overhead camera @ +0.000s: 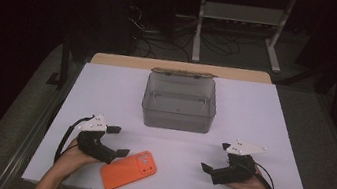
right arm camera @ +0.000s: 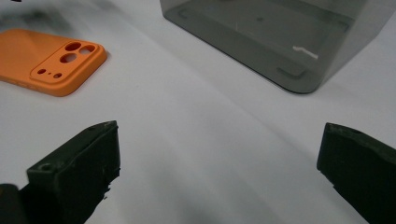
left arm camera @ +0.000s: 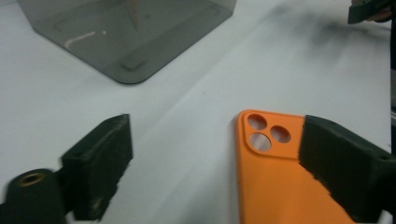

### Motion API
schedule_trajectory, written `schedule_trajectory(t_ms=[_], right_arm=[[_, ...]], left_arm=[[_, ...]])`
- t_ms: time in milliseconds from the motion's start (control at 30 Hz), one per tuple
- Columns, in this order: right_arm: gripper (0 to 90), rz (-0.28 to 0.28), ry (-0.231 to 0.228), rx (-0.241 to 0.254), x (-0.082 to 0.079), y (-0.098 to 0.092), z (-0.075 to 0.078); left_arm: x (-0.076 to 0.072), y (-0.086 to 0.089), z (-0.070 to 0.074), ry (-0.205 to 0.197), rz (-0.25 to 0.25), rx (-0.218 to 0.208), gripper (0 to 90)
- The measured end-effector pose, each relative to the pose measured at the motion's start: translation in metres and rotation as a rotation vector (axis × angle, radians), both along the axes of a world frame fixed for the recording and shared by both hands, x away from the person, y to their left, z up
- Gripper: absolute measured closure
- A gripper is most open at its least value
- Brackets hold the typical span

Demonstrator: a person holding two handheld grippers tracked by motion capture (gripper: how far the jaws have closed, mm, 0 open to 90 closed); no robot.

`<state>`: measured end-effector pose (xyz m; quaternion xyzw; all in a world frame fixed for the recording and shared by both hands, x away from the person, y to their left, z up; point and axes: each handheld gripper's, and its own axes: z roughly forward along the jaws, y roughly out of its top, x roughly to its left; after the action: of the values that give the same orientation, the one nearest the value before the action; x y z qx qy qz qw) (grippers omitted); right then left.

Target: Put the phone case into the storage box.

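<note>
Although the left gripper [overhead camera: 115, 141] stands with its jaws spread wide, nothing is pinched between them: in the left gripper view one jaw lies just over the long edge of the orange phone case [left arm camera: 275, 182] and the other stands well off over bare table, so the case lies free. The case rests flat, camera holes up, near the front edge of the white table [overhead camera: 255, 112], toward its front left corner and just beside the left gripper. The right gripper [overhead camera: 213, 157] hangs near the front right part of the table, its jaws likewise spread with only bare tabletop between them, well apart from the case. Farther out, a smoky see-through box [overhead camera: 179, 102] stands open and empty near the middle of the back edge, its lid hinged back behind it. Judged from this layout, the work looks to be at an early or in-between point: if the case is meant for the box, it has not gone in, and a fresh grasp, a lift and a carry toward the back edge would all be left.
</note>
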<state>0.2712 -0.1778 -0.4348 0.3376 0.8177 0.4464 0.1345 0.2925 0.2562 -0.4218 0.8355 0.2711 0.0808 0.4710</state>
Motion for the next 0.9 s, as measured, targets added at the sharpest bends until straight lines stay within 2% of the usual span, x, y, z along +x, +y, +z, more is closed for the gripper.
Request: schedule_trajectory(t_ms=[67,133,433,567,667,900], right_arm=[[0.0,0.0,-0.003,0.001,-0.0004,0.0003,0.0002],[0.0,0.001,-0.003,0.002,-0.0008,0.0004,0.0006],[0.0,0.003,-0.004,0.001,-0.0009,0.0002,0.0007],[0.0,0.003,-0.005,0.001,-0.0009,0.0002,0.0007],[0.0,0.003,-0.004,-0.001,-0.0009,0.0004,0.0006],[0.0,0.005,-0.006,-0.003,-0.0009,0.0004,0.0006]], left_arm=[[0.0002,-0.0004,-0.0002,-0.007,0.005,-0.008,1.3],[-0.0006,-0.0014,-0.0011,-0.012,0.007,-0.01,0.0],[-0.0004,-0.003,-0.0023,-0.002,-0.005,0.013,0.0],[-0.0008,-0.0033,-0.0009,-0.001,-0.006,0.019,0.0],[-0.0008,-0.0037,0.0011,0.015,-0.009,0.029,0.0],[-0.0036,-0.0039,0.0047,0.013,-0.018,0.043,0.0]])
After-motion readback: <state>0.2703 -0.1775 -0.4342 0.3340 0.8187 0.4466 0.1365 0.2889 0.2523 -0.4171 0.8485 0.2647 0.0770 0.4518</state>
